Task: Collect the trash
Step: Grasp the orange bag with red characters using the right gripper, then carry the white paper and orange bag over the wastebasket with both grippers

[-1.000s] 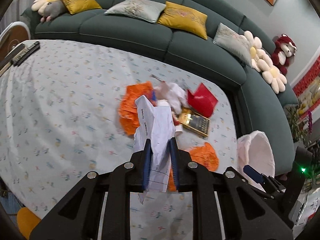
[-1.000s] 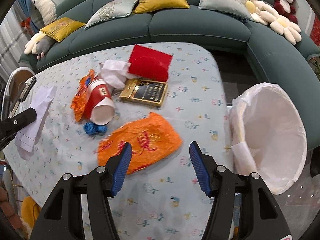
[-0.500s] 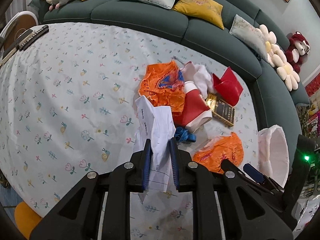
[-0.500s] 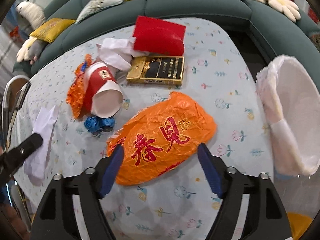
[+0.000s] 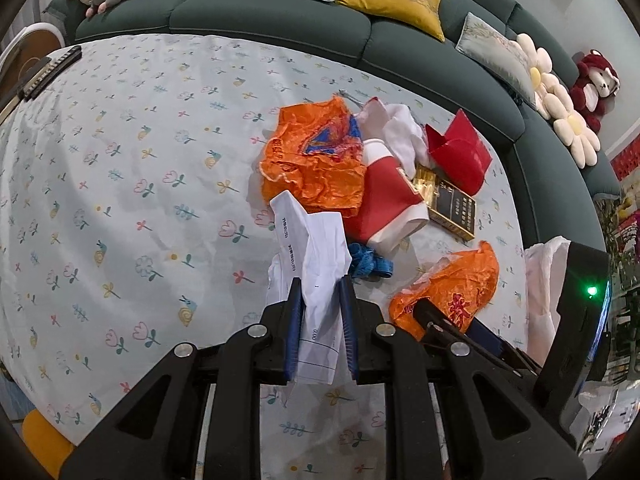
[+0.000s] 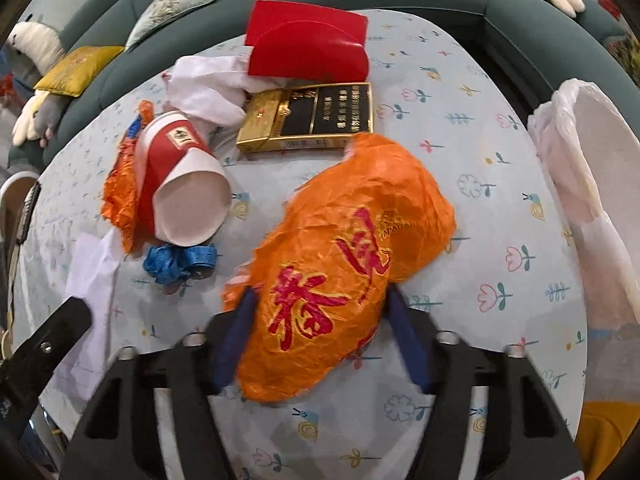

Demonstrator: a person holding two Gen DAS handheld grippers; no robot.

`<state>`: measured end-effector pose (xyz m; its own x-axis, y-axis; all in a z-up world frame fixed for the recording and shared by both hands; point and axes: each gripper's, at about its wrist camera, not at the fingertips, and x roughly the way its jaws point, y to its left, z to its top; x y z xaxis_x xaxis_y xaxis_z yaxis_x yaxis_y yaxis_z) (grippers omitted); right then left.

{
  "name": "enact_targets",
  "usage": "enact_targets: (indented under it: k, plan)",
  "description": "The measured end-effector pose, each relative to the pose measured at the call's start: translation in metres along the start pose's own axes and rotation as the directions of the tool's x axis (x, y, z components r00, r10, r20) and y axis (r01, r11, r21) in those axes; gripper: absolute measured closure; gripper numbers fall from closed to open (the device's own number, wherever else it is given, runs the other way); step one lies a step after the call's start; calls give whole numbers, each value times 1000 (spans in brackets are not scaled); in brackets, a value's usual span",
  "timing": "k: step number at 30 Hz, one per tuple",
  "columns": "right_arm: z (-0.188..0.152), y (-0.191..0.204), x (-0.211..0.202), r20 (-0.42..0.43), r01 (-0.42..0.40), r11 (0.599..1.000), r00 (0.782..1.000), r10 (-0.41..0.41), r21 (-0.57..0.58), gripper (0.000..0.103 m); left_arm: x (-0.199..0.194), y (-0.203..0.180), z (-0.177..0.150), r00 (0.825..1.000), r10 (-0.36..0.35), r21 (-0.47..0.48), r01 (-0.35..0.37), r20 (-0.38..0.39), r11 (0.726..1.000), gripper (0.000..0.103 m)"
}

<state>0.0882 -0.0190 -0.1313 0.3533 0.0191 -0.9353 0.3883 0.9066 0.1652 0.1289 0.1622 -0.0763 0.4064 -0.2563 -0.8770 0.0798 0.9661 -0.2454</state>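
Note:
My left gripper (image 5: 320, 284) is shut on a white printed paper slip (image 5: 316, 248), held just above the flowered tablecloth (image 5: 120, 160). My right gripper (image 6: 322, 296) has a crumpled orange bag with red characters (image 6: 352, 232) between its blue pads; its jaws are closing and both pads touch the bag's sides, which bulge upward. In the left wrist view the same orange bag (image 5: 452, 280) sits low at the right. A bin lined with white plastic (image 6: 592, 168) stands off the table's right edge.
On the table lie a red and white paper cup (image 6: 172, 168) on its side, a second orange wrapper (image 5: 316, 160), blue ribbon-like tape (image 6: 176, 260), a gold and black box (image 6: 312, 120), a red envelope (image 6: 308, 48) and white cloth (image 6: 208, 88). A green sofa (image 5: 272, 20) curves behind.
Both grippers have come down closer to the table. The right jaws widened, then drew in around the orange bag, which now stands bunched between them. The left still grips the paper.

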Motion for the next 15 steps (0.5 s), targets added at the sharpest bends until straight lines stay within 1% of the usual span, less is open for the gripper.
enact_targets:
  k: [1, 3, 4, 6, 11, 15]
  plan:
    - [0, -1, -3, 1, -14, 1000, 1000, 14, -4, 58, 0, -3, 0, 1000, -1, 4, 1, -1, 1000, 85]
    - [2, -3, -8, 4, -20, 1000, 1000, 20, -16, 73, 0, -8, -1, 1000, -2, 12, 2, -1, 1000, 85]
    - [2, -4, -11, 8, -23, 1000, 1000, 23, -20, 76, -1, -11, -1, 1000, -4, 17, 4, -1, 1000, 85]
    - [2, -8, -17, 11, -30, 999, 999, 30, -26, 85, -3, -20, -2, 1000, -8, 32, 8, 4, 999, 85]
    - [-2, -30, -39, 36, -53, 998, 998, 54, -17, 85, -12, -48, -4, 1000, -22, 79, 20, 18, 997, 85]
    - [-5, -52, -64, 81, -63, 998, 995, 64, -22, 85, -21, -73, -7, 999, -37, 115, 33, 31, 993, 85]
